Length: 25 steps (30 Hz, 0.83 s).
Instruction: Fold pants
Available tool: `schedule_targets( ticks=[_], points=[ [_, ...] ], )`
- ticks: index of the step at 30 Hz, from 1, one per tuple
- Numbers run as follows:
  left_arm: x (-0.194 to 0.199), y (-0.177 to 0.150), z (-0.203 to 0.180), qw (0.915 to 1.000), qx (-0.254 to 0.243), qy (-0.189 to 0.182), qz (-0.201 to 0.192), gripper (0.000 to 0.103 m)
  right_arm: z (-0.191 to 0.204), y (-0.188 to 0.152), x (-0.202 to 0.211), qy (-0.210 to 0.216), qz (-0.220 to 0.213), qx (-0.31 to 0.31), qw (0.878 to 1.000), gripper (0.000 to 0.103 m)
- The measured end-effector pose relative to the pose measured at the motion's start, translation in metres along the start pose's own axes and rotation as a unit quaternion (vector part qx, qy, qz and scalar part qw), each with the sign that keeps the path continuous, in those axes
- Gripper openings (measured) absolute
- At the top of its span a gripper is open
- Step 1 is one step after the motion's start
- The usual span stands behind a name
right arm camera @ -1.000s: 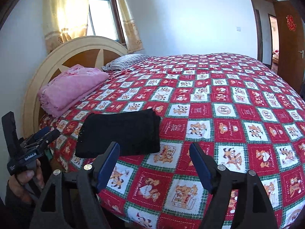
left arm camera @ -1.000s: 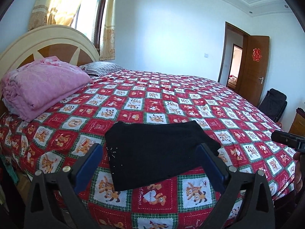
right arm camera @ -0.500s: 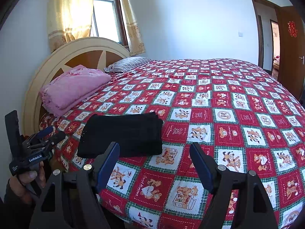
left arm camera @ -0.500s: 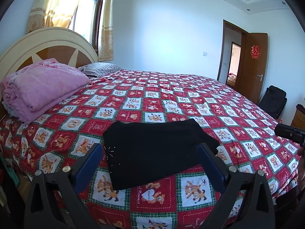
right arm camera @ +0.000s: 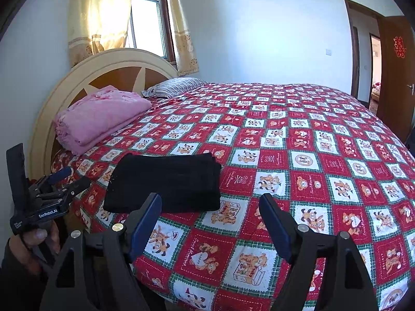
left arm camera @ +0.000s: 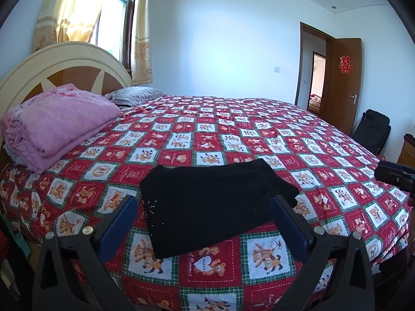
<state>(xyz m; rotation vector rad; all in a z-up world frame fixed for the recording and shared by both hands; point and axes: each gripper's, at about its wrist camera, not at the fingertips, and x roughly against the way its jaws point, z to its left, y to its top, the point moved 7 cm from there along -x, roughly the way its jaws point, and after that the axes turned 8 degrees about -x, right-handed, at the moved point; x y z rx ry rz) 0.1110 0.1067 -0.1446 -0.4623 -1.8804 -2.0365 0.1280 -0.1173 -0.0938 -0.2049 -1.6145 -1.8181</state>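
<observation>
The black pants point(left arm camera: 210, 202) lie folded into a flat rectangle on the red patterned bedspread point(left arm camera: 233, 134), near the bed's front edge. They also show in the right wrist view point(right arm camera: 168, 181). My left gripper point(left arm camera: 203, 223) is open and empty, held back from the bed with the pants between its fingers in view. My right gripper point(right arm camera: 210, 223) is open and empty, to the right of the pants and off the bed's edge. The left gripper also appears at the left of the right wrist view point(right arm camera: 49, 189).
A folded pink blanket point(left arm camera: 57, 121) lies by the headboard point(left arm camera: 64, 62), with a striped pillow point(left arm camera: 135, 94) behind it. A wooden door point(left arm camera: 339, 83) stands open at the far right, with a black bag point(left arm camera: 371, 129) beside it.
Both grippers have drawn back and tilted up slightly; the pants sit a little lower in view. The pants have not moved on the bed.
</observation>
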Motion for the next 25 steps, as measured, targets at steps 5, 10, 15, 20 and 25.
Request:
schedule_targets(
  ticks=[5, 10, 15, 20, 25],
  points=[
    [0.0069, 0.0071, -0.0032, 0.9998, -0.006, 0.0, -0.017, 0.103, 0.0014, 0.0014, 0.0033, -0.004, -0.006, 0.008, 1.0, 0.079],
    [0.0078, 0.0094, -0.0046, 0.9998, -0.008, 0.006, -0.018, 0.103, 0.0048, 0.0011, 0.0046, -0.004, -0.009, 0.017, 1.0, 0.079],
    [0.0058, 0.0073, -0.0044, 0.9992, -0.019, 0.031, -0.015, 0.103, 0.006, -0.0001, 0.0038, -0.004, -0.009, 0.02, 1.0, 0.079],
    [0.0045, 0.0037, -0.0028, 0.9999, -0.006, 0.011, -0.011, 0.103, 0.0054, -0.0008, 0.0028, -0.003, -0.007, 0.018, 1.0, 0.079],
    [0.0045, 0.0043, -0.0033, 0.9998, -0.006, 0.008, -0.017, 0.103, 0.0036, -0.0027, 0.0004, -0.004, -0.005, 0.016, 1.0, 0.079]
  ],
)
